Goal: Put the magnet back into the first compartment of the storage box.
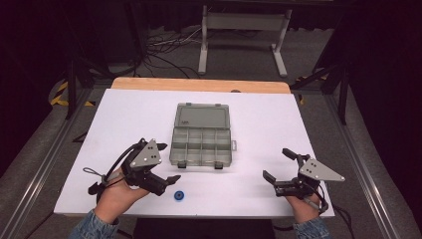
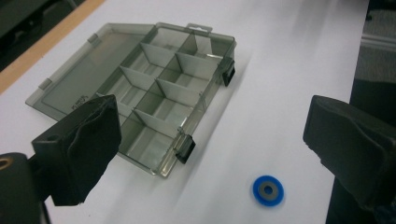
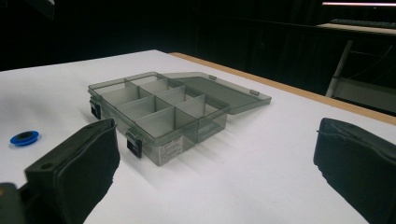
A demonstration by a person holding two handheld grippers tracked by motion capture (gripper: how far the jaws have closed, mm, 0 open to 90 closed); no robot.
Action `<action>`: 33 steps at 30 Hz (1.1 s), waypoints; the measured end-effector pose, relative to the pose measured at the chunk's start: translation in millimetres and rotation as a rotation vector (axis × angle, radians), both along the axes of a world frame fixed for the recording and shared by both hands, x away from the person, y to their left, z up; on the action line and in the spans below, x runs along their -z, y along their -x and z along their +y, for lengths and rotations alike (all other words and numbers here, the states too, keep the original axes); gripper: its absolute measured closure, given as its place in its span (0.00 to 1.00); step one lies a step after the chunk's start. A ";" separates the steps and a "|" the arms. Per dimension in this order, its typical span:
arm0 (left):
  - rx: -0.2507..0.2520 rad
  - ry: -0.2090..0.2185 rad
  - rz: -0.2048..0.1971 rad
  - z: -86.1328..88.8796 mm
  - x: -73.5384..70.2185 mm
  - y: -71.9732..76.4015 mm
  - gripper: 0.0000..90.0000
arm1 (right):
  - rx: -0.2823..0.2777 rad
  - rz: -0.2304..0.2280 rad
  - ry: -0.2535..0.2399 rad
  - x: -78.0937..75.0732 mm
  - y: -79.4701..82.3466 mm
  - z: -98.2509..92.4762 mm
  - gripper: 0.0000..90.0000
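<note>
A translucent grey plastic compartment box (image 1: 201,140) sits at the centre of the white counter (image 1: 124,114) in the high view. Its hinged lid (image 1: 202,117) lies open and flat toward the upper part of the frame. The tray is split by dividers into two rows of cells, all appearing empty. Two black latches (image 2: 185,150) hang on its lower front edge.

A small blue ring-shaped disc with a grey centre (image 1: 179,195) lies flat on the counter, below the box, near the lower edge of the counter.

The left gripper (image 1: 166,163) is at the lower left of the high view, held in a hand (image 1: 117,196) in a denim sleeve. Its jaws are apart and hold nothing. In the left gripper view the disc (image 2: 268,190) lies between the two jaws, nearer the right one.

The right gripper (image 1: 278,164) is at the lower right, well apart from the box. Its jaws are spread wide, holding nothing. In the right gripper view the box (image 3: 161,112) stands centre frame and the disc (image 3: 24,137) lies at the left edge.
</note>
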State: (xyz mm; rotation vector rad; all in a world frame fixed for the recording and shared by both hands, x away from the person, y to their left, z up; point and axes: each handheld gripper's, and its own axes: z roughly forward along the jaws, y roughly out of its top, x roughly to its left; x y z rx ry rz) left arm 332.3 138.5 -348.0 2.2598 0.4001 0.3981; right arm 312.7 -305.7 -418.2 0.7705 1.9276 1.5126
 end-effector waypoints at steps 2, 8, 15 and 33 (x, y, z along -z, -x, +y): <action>0.007 -0.029 0.015 -2.5 -2.9 -0.9 0.06 | -0.003 0.005 -0.003 0.2 -0.1 0.0 0.01; 0.038 -0.098 0.074 -9.1 -7.7 -5.1 0.06 | -0.007 0.008 -0.007 0.1 -0.1 -0.7 0.01; 0.060 -0.163 0.141 -15.4 -4.8 -9.7 0.07 | -0.010 0.011 -0.006 0.2 -0.3 -0.6 0.01; 0.080 -0.225 0.226 -19.7 8.1 -13.2 0.11 | -0.019 0.015 -0.007 0.6 -0.4 -0.2 0.01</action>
